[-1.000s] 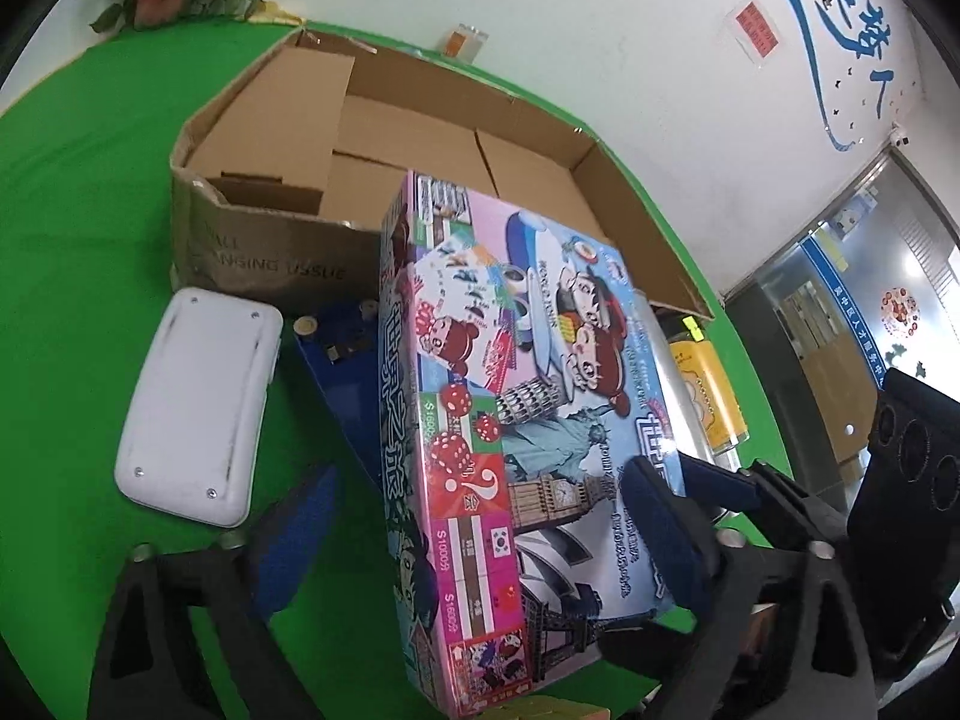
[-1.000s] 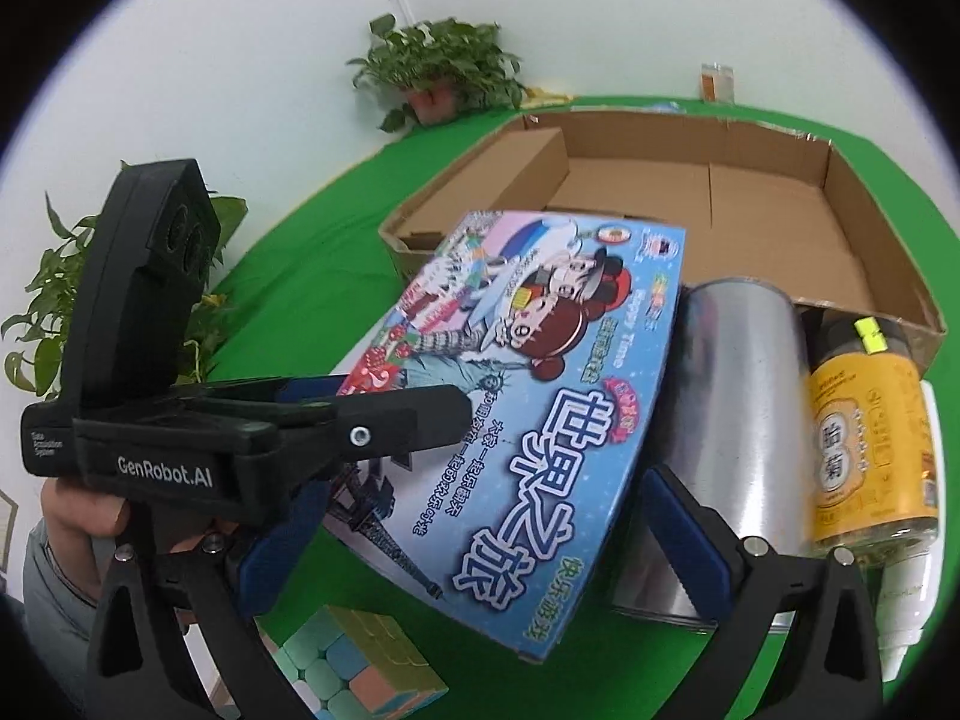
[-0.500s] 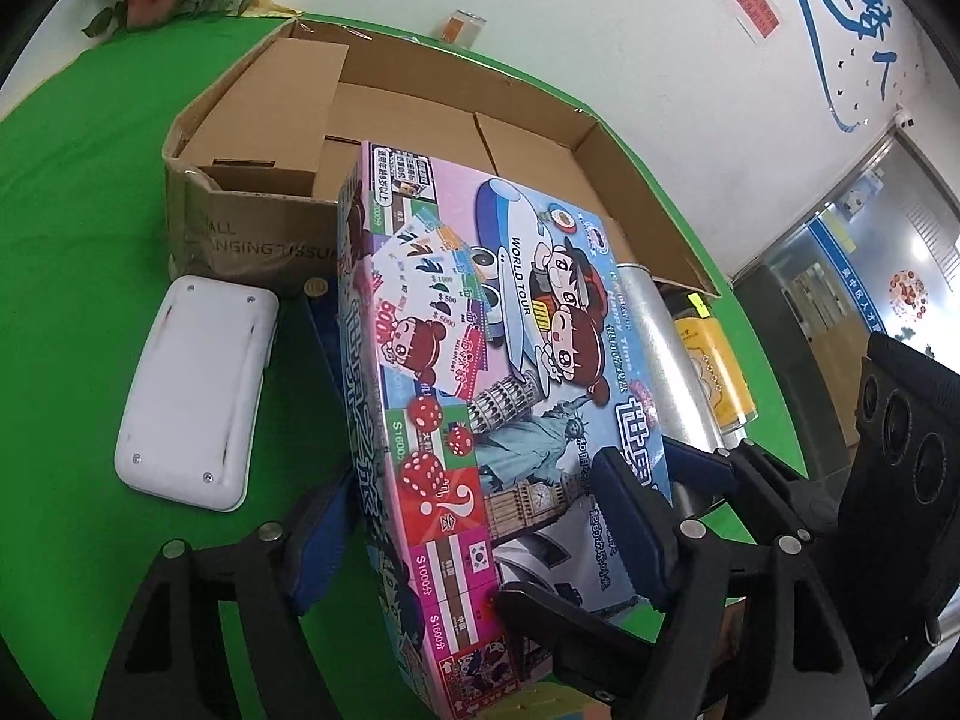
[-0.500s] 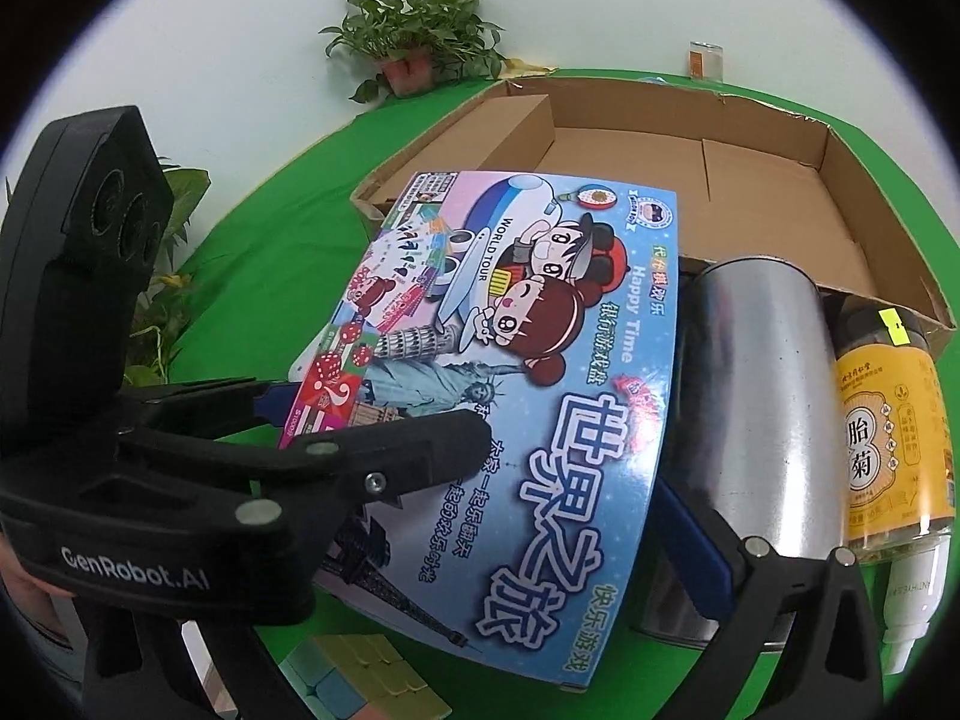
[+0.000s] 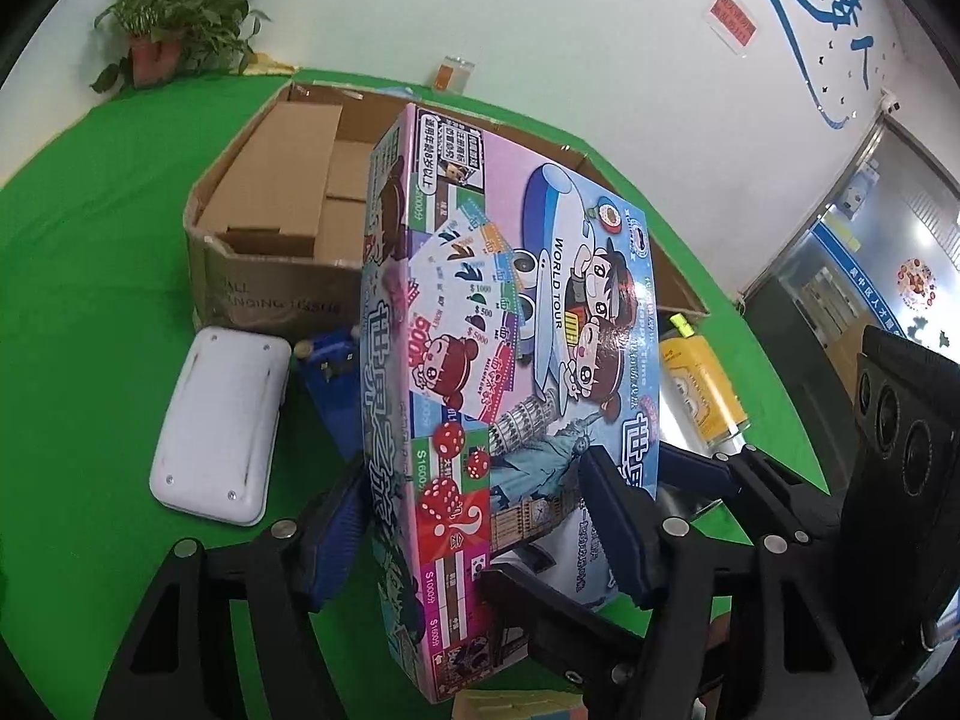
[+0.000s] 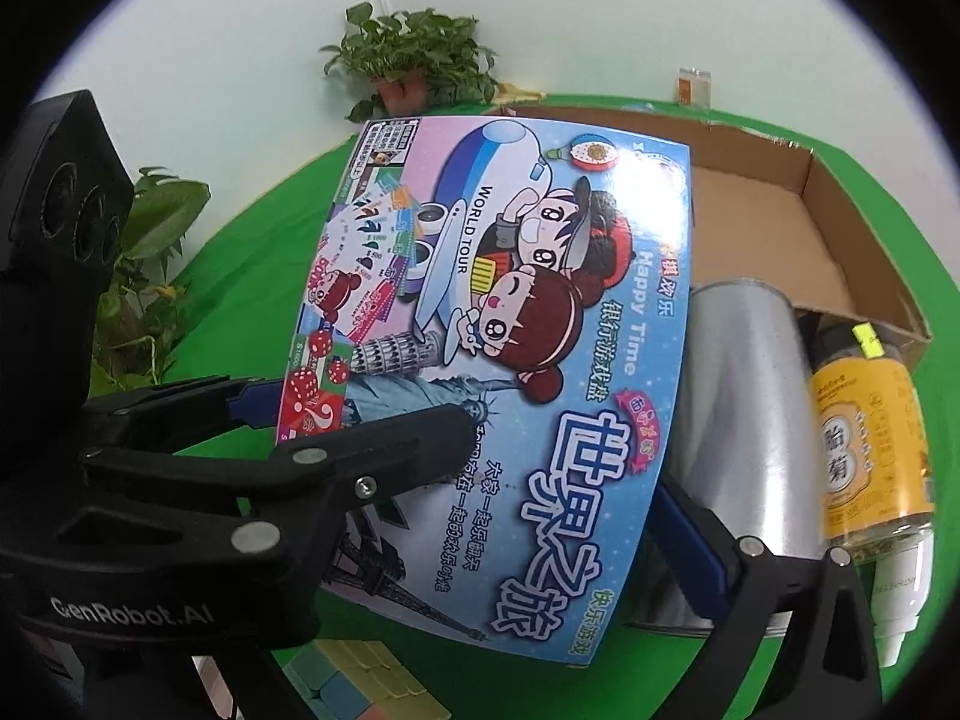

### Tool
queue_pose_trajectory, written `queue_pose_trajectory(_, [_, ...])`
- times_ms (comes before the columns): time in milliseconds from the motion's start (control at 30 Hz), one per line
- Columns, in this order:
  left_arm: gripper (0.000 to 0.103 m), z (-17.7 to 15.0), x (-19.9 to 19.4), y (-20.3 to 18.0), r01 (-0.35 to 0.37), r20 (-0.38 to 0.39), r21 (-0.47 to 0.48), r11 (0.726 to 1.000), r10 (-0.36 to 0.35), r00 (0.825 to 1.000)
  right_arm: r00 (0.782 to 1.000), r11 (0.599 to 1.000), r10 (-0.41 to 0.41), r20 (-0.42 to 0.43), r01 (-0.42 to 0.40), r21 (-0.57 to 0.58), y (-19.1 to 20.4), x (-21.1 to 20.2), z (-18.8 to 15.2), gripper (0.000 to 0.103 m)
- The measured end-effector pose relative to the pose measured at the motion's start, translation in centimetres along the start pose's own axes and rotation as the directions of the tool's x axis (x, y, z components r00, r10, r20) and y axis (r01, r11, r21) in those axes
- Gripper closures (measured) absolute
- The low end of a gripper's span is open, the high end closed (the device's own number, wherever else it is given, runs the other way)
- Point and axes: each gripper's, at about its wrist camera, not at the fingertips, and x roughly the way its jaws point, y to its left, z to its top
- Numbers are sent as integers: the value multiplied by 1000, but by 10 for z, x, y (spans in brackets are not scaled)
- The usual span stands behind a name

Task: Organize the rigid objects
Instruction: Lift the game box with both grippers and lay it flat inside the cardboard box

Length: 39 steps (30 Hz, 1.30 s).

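- We are lifting the World Tour board game box (image 5: 510, 324) with both grippers; it is tilted up off the green table (image 5: 90, 252), its far end reaching over the front wall of the open cardboard carton (image 5: 270, 228).
- The left gripper (image 5: 474, 534) is straddling the near end of the box, its jaws closing. The left blue pad is against the box's side face and the right pad (image 5: 612, 522) is lying on the printed top, so we judge it to be gripping, though not yet settled.
- The right gripper (image 6: 564, 510) is taking the same box from its own side. One blue pad (image 6: 690, 534) is tucked at the box's right edge, but the other finger is hidden behind the left gripper, so we cannot tell how wide it stands or whether it is really pinching.
- To do this step well, we are keeping both holds low on the near end and raising the two hands together, so the box does not twist between them.
- We are watching the carton's front wall: the far end must clear it before we lower the box in.
- We are keeping the box away from the silver can (image 6: 744, 420) and the yellow-labelled jar (image 6: 870, 438), which lie just beside it and would likely roll if nudged.
- The white rounded case (image 5: 222, 420) and the pastel puzzle cube (image 6: 360, 684) are lying on the table nearby, not yet sorted.
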Motion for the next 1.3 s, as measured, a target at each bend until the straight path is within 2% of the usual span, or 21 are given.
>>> queue_pose_trajectory(333, [37,34,-26,-29,11,98,93,996,-20,995,990,999,-39,134,40,-9,-10,-32,35,2])
queue_pose_trajectory(433, [37,50,-29,-35,3,114,125,992,-18,993,988,999,-43,149,43,4,-17,-36,50,2])
queue_pose_trajectory(533, [37,83,-24,-43,-5,113,145,989,-11,994,987,998,-57,152,57,8,-28,-34,73,2])
queue_pose_trajectory(667, [37,138,-5,-44,6,87,118,993,-17,996,991,998,-64,115,62,24,-50,-19,125,3])
queue_pose_trajectory(733, [37,161,-1,-47,-10,80,120,993,1,997,993,998,-63,105,60,24,-54,-14,144,3])
queue_pose_trajectory(867, [37,191,7,-46,-47,66,143,989,38,997,996,999,-41,74,39,23,-63,0,173,3])
queue_pose_trajectory(1033, [37,204,29,-31,-70,15,115,991,69,998,1000,1000,-2,7,1,29,-73,32,184,3])
queue_pose_trajectory(1300, [37,186,82,-4,-98,-102,79,992,106,989,990,998,52,-129,-45,54,-81,90,169,4])
